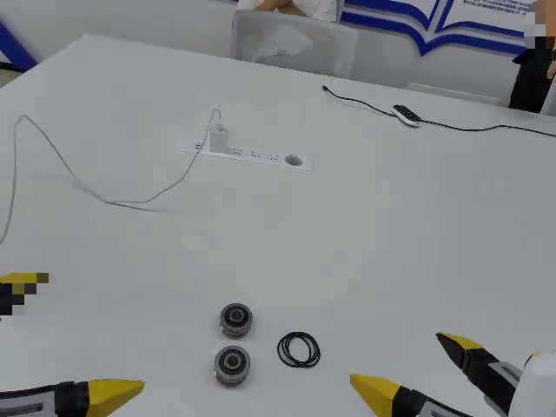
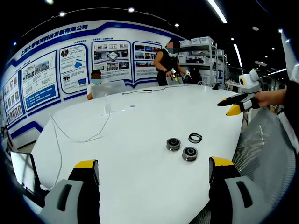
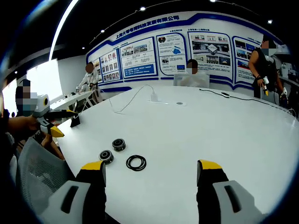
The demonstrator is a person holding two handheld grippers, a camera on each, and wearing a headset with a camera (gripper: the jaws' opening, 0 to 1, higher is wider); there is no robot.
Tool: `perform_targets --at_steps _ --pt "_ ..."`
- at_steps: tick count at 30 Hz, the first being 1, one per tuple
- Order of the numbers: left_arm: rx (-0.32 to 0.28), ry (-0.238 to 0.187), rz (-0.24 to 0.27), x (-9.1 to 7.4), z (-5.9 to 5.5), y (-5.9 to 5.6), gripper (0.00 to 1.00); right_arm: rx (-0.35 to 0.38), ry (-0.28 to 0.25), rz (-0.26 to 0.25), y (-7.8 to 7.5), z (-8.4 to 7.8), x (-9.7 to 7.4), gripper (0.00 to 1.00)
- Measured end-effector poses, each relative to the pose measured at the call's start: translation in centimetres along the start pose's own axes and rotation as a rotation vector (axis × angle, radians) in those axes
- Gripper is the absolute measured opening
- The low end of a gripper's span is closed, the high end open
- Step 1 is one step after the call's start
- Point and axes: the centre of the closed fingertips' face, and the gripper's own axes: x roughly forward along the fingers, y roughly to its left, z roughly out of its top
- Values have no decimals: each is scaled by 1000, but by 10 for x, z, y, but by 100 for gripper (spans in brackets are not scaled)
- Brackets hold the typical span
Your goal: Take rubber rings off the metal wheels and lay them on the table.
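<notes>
loose rings by the near edge, both tongs spread and empty

two thin black rubber rings point(image 1: 299, 349) lie flat and overlapping on the bare white table point(image 1: 391, 226), close to its near edge. they are just beside the nearer wheel point(image 1: 232, 364). the farther wheel point(image 1: 235, 319) sits just behind that one, not touching it. dark bands around both metal rims look like rings still seated, though they are too small to be sure.

the rings should be light, soft and stretchy, apt to snap back. the best hold is probably a jaw tip hooked under a ring's edge. the wheels look dense and stiff, and may slide or roll on the smooth top, so one wants pinning by its sides.

the left gripper point(image 2: 153, 163) and right gripper point(image 3: 150, 164) hover at the near edge, either side of the wheels. both have their jaws wide apart with nothing between them.

a power strip point(image 1: 248, 155) lies mid-table.
</notes>
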Motion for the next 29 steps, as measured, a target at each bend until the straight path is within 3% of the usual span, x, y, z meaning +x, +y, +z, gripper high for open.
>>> perform_targets --at_steps 7,13,29 --pt "1 -21 10 3 5 1 100 55 -30 -7 3 7 5 85" --pt "1 3 -10 9 0 -4 100 88 -53 4 7 11 8 88" --pt "-14 9 -16 10 -2 -3 100 70 -74 33 15 13 11 88"
